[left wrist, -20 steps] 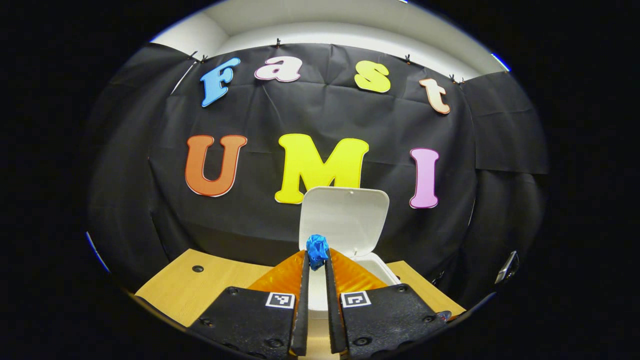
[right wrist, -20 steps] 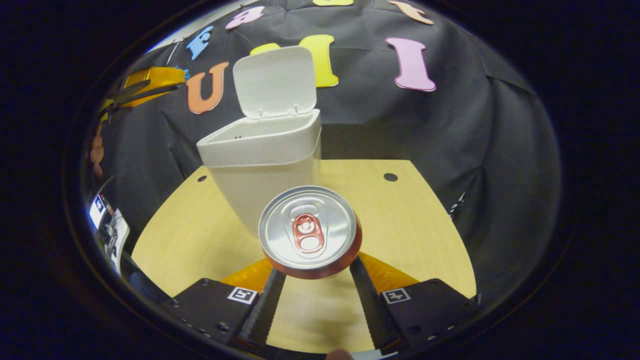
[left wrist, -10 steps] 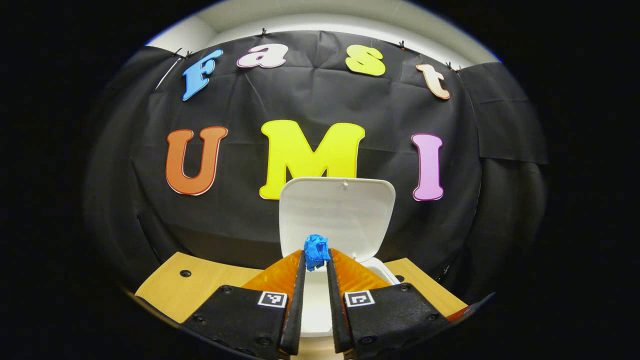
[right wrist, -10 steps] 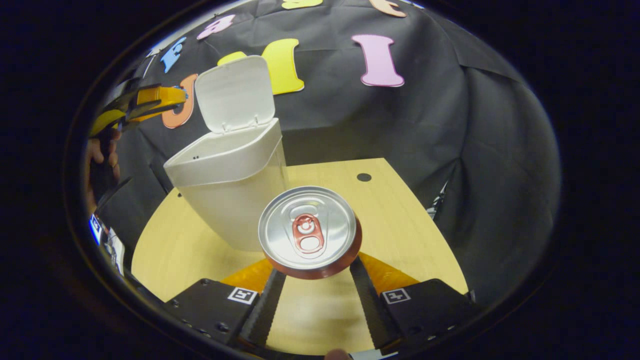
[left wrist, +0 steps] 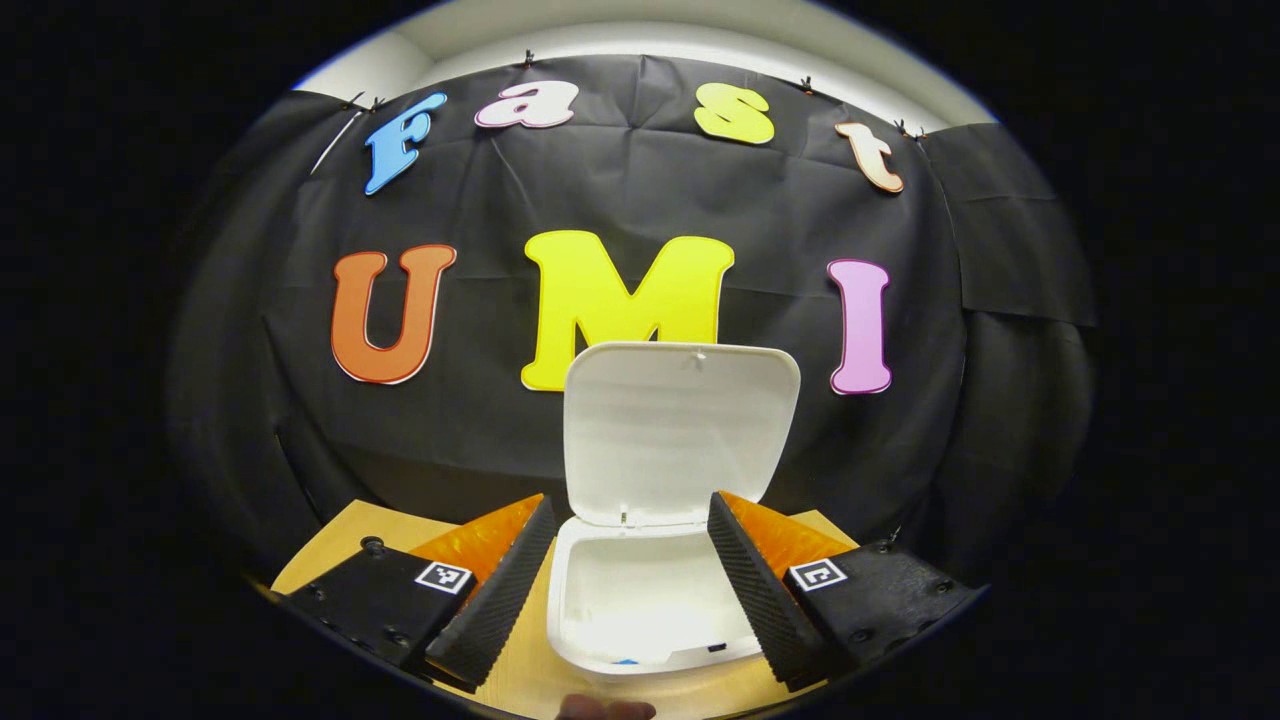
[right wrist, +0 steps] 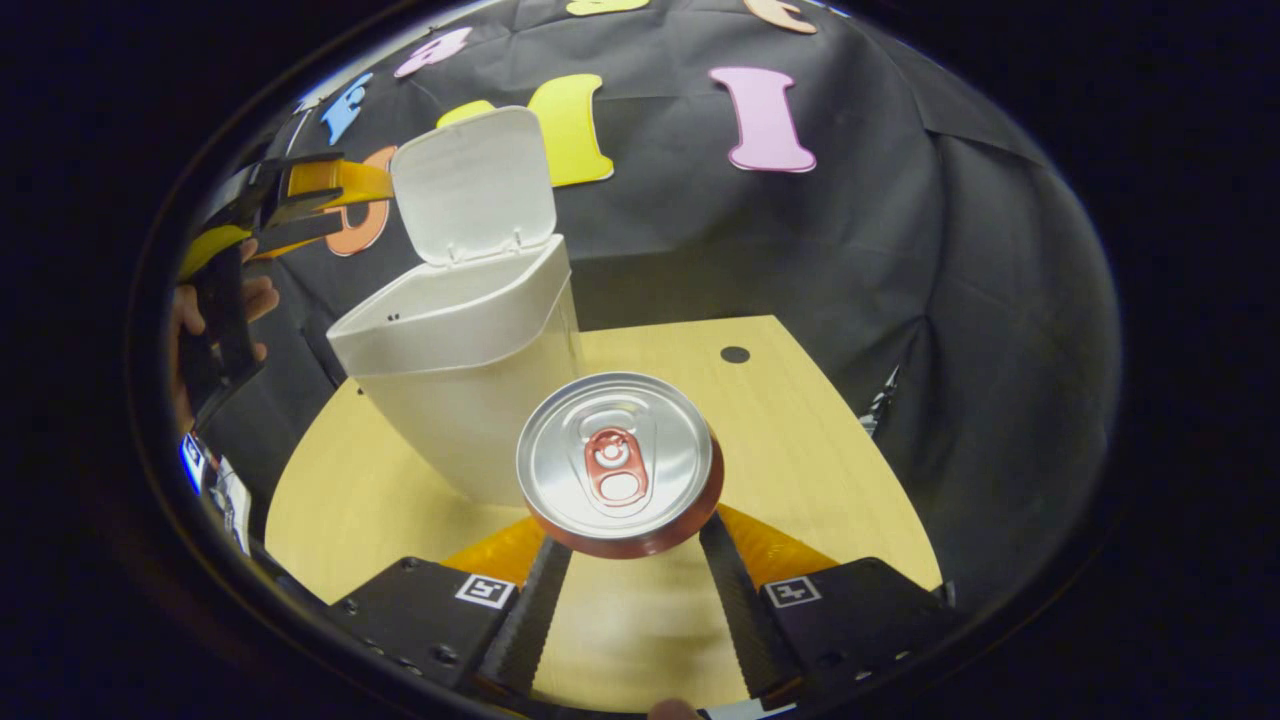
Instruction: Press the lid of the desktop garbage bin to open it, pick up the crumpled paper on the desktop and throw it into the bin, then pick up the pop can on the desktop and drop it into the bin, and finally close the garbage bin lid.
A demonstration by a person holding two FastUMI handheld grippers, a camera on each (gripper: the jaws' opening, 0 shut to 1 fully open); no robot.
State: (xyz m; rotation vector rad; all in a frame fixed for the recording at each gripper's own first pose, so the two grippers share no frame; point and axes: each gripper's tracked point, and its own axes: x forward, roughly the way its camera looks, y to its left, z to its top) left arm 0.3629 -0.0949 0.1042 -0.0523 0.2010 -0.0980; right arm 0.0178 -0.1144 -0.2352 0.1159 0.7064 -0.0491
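The bin [left wrist: 640, 600] stands with its lid [left wrist: 680, 430] up. The left gripper [left wrist: 630, 520] gapes wide and empty above it; a blue scrap lies inside. The right gripper [right wrist: 625, 550] clamps the can [right wrist: 618, 462], not yet dropped; closing remains.

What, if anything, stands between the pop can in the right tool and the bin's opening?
Nothing visible does. The pop can is held in the right tool; the bin stands behind it, lid upright. The left tool hovers open beside the opening.
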